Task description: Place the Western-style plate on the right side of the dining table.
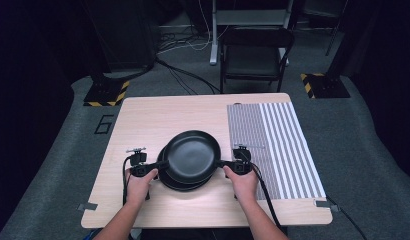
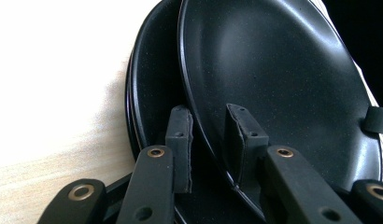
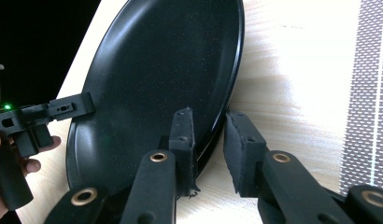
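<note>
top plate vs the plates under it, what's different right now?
The top plate has both grippers at its rim, left gripper and right gripper on opposite edges; the plates under it are not gripped. The top plate sits shifted toward the striped mat, leaving the lower plates' left edge exposed. The top plate shows its whole face; the lower ones just a crescent. All are black and round.

Lower plates mostly hidden beneath
</note>
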Tool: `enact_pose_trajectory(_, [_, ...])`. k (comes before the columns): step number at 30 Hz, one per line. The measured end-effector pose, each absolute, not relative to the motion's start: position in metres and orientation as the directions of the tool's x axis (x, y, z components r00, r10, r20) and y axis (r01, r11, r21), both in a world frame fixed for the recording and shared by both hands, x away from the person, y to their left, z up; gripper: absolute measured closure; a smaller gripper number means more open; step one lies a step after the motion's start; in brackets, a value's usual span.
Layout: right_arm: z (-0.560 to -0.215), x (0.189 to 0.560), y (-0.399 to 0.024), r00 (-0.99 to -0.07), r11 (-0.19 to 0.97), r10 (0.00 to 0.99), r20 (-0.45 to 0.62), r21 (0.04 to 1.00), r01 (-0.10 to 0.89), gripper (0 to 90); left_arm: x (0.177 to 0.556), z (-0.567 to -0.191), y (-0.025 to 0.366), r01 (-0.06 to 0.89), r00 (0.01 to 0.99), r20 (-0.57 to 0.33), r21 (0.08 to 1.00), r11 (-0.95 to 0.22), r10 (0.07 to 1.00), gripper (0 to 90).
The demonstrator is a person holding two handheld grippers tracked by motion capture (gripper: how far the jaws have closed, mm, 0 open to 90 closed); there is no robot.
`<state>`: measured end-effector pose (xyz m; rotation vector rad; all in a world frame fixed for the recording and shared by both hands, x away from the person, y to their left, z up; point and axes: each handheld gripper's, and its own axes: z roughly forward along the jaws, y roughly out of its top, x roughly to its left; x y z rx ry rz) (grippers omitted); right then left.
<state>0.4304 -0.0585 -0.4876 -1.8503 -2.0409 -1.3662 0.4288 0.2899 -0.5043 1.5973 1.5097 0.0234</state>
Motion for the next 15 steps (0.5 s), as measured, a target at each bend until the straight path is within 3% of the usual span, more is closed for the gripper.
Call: enact_pose_trajectory(15, [-0.4906,0.4333,-0.0552,-0.261,-0.12,0.756,0.6,0.519,0.846,74.2,0.4288,-0.497,0.2914,0.778,0.256,-0.505,0.614,0.134,0.824,72.3])
